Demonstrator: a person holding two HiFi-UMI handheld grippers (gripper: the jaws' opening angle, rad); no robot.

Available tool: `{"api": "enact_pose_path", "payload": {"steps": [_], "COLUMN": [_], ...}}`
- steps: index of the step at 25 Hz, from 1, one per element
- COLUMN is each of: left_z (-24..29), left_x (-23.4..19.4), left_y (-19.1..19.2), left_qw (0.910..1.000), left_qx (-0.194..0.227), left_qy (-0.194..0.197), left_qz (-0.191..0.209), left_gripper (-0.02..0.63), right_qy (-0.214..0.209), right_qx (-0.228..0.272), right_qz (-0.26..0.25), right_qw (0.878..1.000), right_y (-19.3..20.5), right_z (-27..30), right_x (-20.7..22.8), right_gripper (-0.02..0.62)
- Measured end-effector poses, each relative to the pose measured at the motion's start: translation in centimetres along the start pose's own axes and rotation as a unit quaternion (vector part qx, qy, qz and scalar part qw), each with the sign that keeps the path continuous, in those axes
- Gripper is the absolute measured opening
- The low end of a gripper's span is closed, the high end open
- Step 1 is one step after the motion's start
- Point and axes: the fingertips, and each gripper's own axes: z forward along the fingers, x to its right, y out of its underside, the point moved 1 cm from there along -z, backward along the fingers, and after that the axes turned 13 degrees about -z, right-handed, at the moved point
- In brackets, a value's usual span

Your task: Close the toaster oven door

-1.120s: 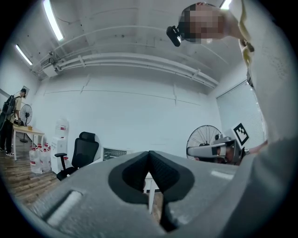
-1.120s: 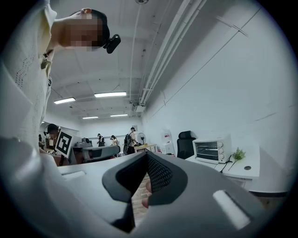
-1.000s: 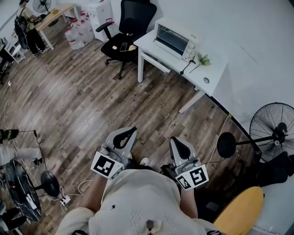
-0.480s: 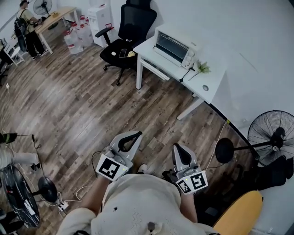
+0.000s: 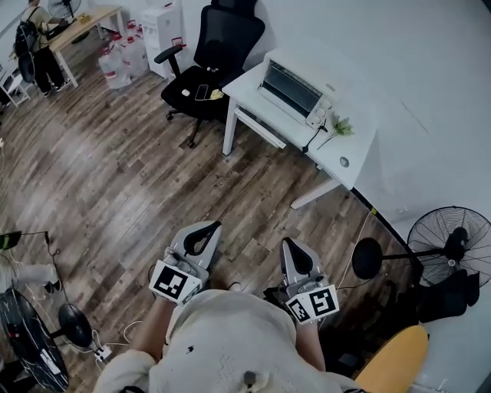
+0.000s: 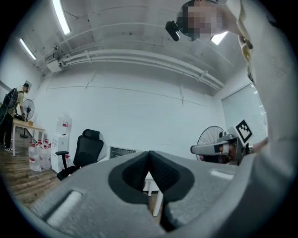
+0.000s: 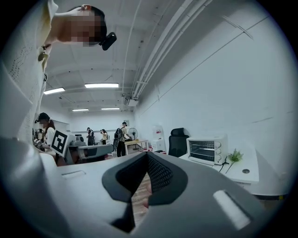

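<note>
The white toaster oven [image 5: 295,83] stands on a white desk [image 5: 353,146] far ahead of me, its dark glass door facing the room. In the right gripper view the toaster oven [image 7: 206,149] is small and distant, and the door looks upright against the front. My left gripper [image 5: 209,227] and right gripper [image 5: 288,243] are held level close to my body, over the wooden floor and well short of the desk. Both are shut, with the left gripper [image 6: 149,153] and the right gripper [image 7: 146,154] holding nothing between their pads.
A black office chair [image 5: 219,47] sits left of the desk, with a small plant [image 5: 340,127] beside the oven. A standing fan [image 5: 446,247] and a round black base [image 5: 367,258] are at the right, a yellow chair [image 5: 393,361] near me. People stand at a far table [image 5: 80,23].
Both grippers have travelled forward with the person toward the desk, and the room has shifted in the head view. The jaws stay shut.
</note>
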Motion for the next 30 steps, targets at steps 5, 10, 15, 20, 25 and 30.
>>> {"api": "enact_pose_path", "payload": {"steps": [5,10,15,20,25,30], "left_z": [1.5,2.8,2.6,1.7,3.2,5.0], "left_x": [-3.8,-7.3,-10.3,-13.7,-15.2,-16.5], "left_y": [-1.8,-2.8,-3.5,-4.1,-4.4,-5.1], "left_qw": [0.9998,0.9992,0.9986,0.9988,0.9988,0.9993], "left_qx": [0.006,-0.003,-0.013,-0.018,-0.017,-0.012], "left_qy": [0.020,0.039,0.052,0.042,0.039,0.033], "left_qz": [-0.002,0.002,0.001,-0.019,-0.026,-0.013], "left_gripper": [0.003,0.003,0.003,0.003,0.003,0.003], "right_qy": [0.005,0.012,0.029,0.022,0.021,0.026], "right_qx": [0.000,0.002,0.007,0.006,-0.003,0.005], "right_qz": [-0.008,-0.007,0.000,-0.002,-0.009,0.016], "right_qw": [1.000,1.000,1.000,1.000,1.000,1.000], "right_y": [-0.9,-1.6,-1.7,-2.0,-1.4,-0.7], "right_z": [4.5,9.1,12.6,15.3,16.7,18.2], "right_x": [-0.3,-0.7,-1.1,-2.7,-1.4,1.2], "right_gripper": [0.009,0.009,0.009,0.009,0.009,0.009]}}
